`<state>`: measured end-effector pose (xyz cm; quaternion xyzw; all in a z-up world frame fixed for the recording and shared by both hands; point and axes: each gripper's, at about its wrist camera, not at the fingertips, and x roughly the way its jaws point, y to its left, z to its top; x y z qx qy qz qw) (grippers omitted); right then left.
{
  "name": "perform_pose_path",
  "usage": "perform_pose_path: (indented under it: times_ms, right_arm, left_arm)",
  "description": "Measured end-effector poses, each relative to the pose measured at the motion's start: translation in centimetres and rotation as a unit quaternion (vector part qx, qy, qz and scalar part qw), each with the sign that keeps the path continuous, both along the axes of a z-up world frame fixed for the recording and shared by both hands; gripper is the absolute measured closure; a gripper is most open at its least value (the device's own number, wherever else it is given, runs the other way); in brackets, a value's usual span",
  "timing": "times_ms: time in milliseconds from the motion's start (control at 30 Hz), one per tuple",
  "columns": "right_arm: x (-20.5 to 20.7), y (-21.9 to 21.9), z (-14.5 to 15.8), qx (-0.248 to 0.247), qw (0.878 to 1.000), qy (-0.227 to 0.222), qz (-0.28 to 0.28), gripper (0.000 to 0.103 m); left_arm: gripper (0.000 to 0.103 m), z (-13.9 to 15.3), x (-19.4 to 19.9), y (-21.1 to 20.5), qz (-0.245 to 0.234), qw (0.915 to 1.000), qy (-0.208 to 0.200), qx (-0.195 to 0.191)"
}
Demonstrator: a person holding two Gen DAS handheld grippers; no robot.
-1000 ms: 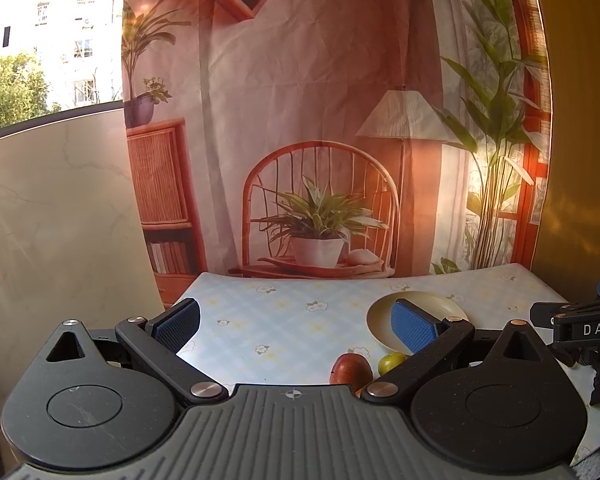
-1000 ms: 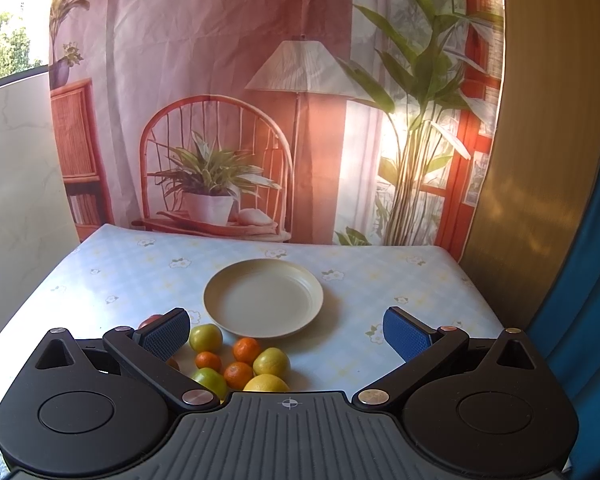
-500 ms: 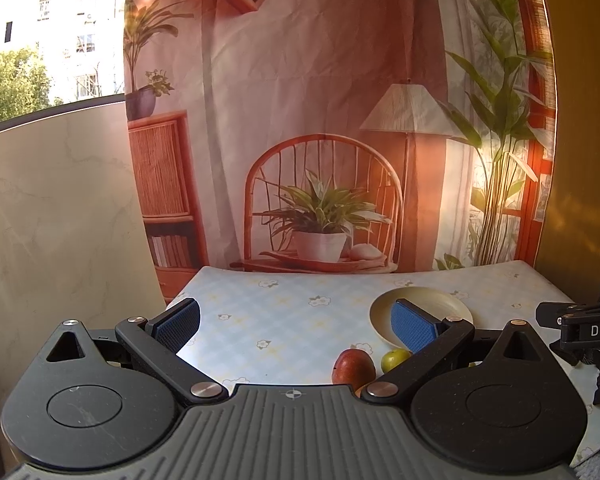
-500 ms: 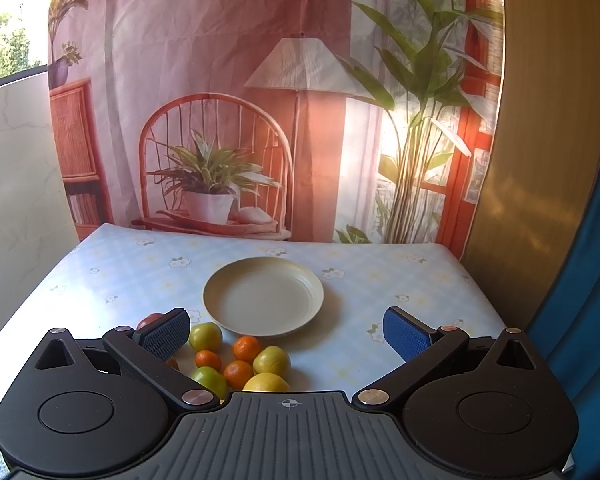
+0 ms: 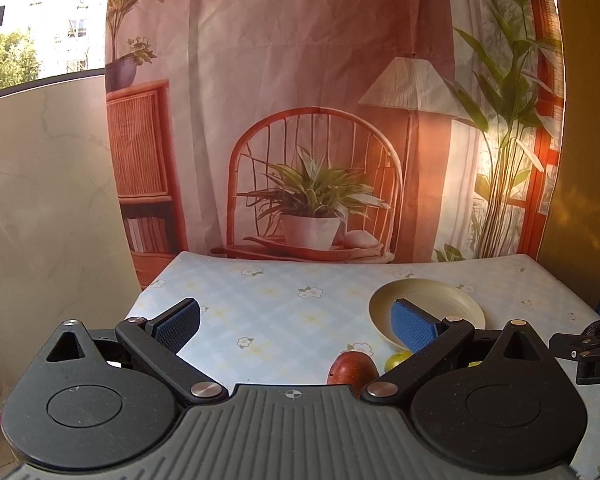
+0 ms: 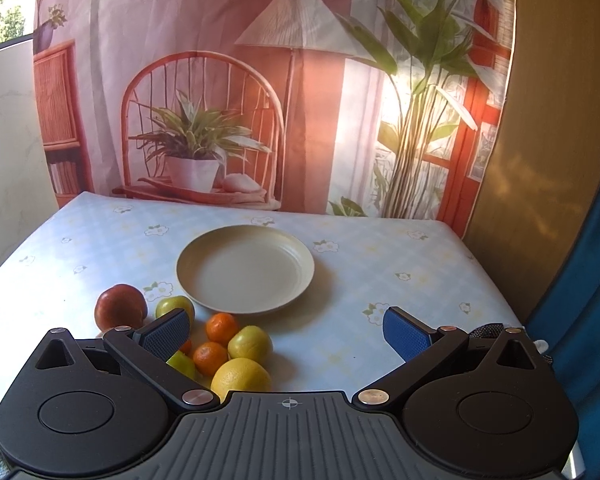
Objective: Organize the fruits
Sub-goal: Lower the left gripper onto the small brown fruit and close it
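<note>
Printed backdrop (image 6: 228, 80) of chair, lamp and plants behind a bench (image 6: 380, 248) under floral cloth. Right gripper (image 6: 286, 330) jaws spread wide, nothing between, above the fruit pile. Left gripper (image 5: 296, 320) likewise wide and empty. Just ahead of right jaws: lemon (image 6: 240, 378), two oranges (image 6: 222, 327), green fruit (image 6: 250, 344), part hidden by the left finger. Red apple (image 6: 120, 306) at pile's left. Empty plate (image 6: 244, 268) just beyond. In left view, apple (image 5: 354, 368) cut off by gripper body, plate (image 5: 440, 300) partly blocked.
</note>
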<state>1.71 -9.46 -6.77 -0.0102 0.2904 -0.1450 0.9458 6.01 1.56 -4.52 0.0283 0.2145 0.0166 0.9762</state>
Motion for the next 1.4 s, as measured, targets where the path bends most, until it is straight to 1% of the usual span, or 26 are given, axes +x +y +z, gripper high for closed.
perform_pose_path:
  times_ms: [100,267,367,467,533,600,667,733,800,867,1000,1100,1133,1200,1333,1400]
  right_arm:
    - [0.8,-0.4,-1.0,-0.004,1.0,-0.001,0.004,0.0]
    - [1.8,-0.6,-2.2,-0.027,0.999,-0.004,0.018,0.001]
    - [2.3,-0.6,-2.9,-0.023,0.999,-0.004,0.029,0.002]
    - [2.8,-0.6,-3.6,-0.016,0.999,0.006,0.044,0.002]
    - [2.8,-0.5,-4.2,-0.017,0.999,0.008,0.051,0.002]
    - [2.8,-0.4,-4.7,-0.014,0.999,0.007,0.051,0.002]
    - [2.7,-0.6,-5.2,-0.001,0.999,0.006,0.05,0.002]
    - [2.6,-0.9,-5.7,0.016,0.999,0.006,0.051,0.002]
    - [2.5,-0.9,-6.3,0.026,0.998,0.01,0.05,0.002]
    - [2.6,-0.9,-6.8,0.028,0.998,0.016,0.051,0.002]
    - [2.6,-0.9,-7.6,0.035,0.998,0.02,0.047,0.003]
    - [2.7,-1.1,-7.9,0.041,0.998,0.021,0.041,0.003]
    - [2.7,-1.2,-8.0,0.043,0.998,0.021,0.039,0.003]
    - [2.6,-1.3,-8.1,0.049,0.998,0.021,0.035,0.004]
    - [2.5,-1.4,-8.3,0.055,0.998,0.021,0.036,0.006]
    - [2.6,-1.4,-8.3,0.057,0.998,0.02,0.036,0.006]
  left_arm:
    - [0.001,-0.7,0.7,0.1,-0.008,0.9999,-0.008,0.001]
    - [0.001,-1.6,2.1,0.3,-0.006,0.9999,-0.002,0.009]
    - [0.001,-2.3,2.7,0.8,-0.008,0.9999,0.007,-0.012]
    - [0.002,-3.1,2.7,1.5,-0.003,0.999,0.008,-0.043]
    - [0.002,-3.8,2.7,1.8,-0.002,0.9984,0.01,-0.056]
    - [0.002,-4.8,2.7,1.9,-0.001,0.9985,0.017,-0.053]
    - [0.001,-5.7,2.7,1.9,0.0,0.9982,0.029,-0.053]
    - [0.001,-6.6,3.0,2.2,-0.001,0.9968,0.056,-0.057]
    - [0.001,-7.3,3.1,2.3,-0.002,0.996,0.072,-0.053]
    - [0.001,-7.8,3.2,2.2,-0.008,0.9957,0.078,-0.049]
    - [0.001,-8.6,2.9,2.2,-0.009,0.9946,0.085,-0.059]
    - [0.001,-9.4,2.5,1.9,-0.008,0.9949,0.09,-0.045]
    - [0.001,-9.7,2.5,1.7,-0.004,0.9948,0.095,-0.035]
    - [0.001,-10.3,2.6,1.6,0.001,0.9935,0.11,-0.029]
    - [0.002,-11.2,2.6,1.9,-0.006,0.9908,0.126,-0.049]
    - [0.006,-11.5,2.6,1.7,-0.01,0.9907,0.129,-0.043]
